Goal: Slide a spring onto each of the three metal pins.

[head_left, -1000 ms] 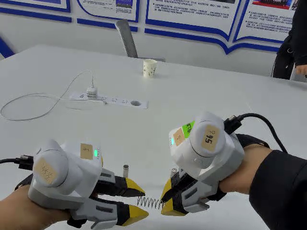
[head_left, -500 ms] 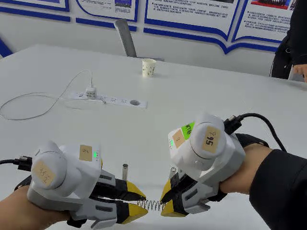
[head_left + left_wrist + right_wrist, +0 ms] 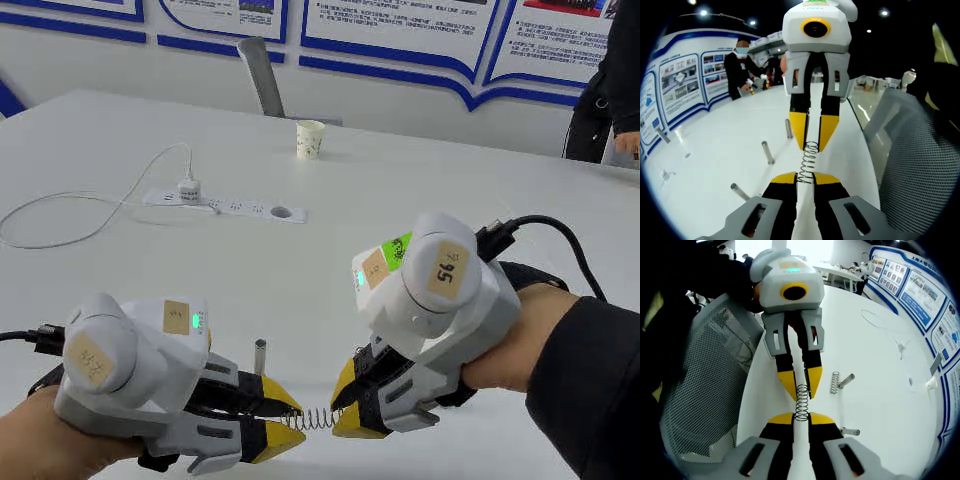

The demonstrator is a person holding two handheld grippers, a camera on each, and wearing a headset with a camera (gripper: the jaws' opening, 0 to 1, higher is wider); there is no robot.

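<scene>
A thin steel spring [image 3: 313, 418] hangs level between both grippers, just above the white table [image 3: 400, 200]. My left gripper [image 3: 285, 415] is shut on its left end. In the left gripper view the spring [image 3: 807, 161] runs from my left gripper [image 3: 805, 177] up to my right gripper [image 3: 812, 142]. My right gripper [image 3: 345, 405] is shut on the other end, as seen at the spring [image 3: 801, 402] between my right gripper [image 3: 801, 416] and my left gripper [image 3: 801, 385]. One upright metal pin [image 3: 260, 356] stands just behind the left jaws. Two bare pins [image 3: 768, 152] [image 3: 739, 191] show on the table.
A second spring [image 3: 834, 382] stands upright beside a pin [image 3: 846, 380]; whether it sits on a pin I cannot tell. Farther back are a power strip [image 3: 225, 207] with a white cable, a paper cup [image 3: 310, 140] and a chair [image 3: 262, 78]. A person [image 3: 600, 90] stands at the far right.
The two grippers have closed in on each other a little, so the spring between them looks shorter. The right gripper sits slightly higher and tilted.
</scene>
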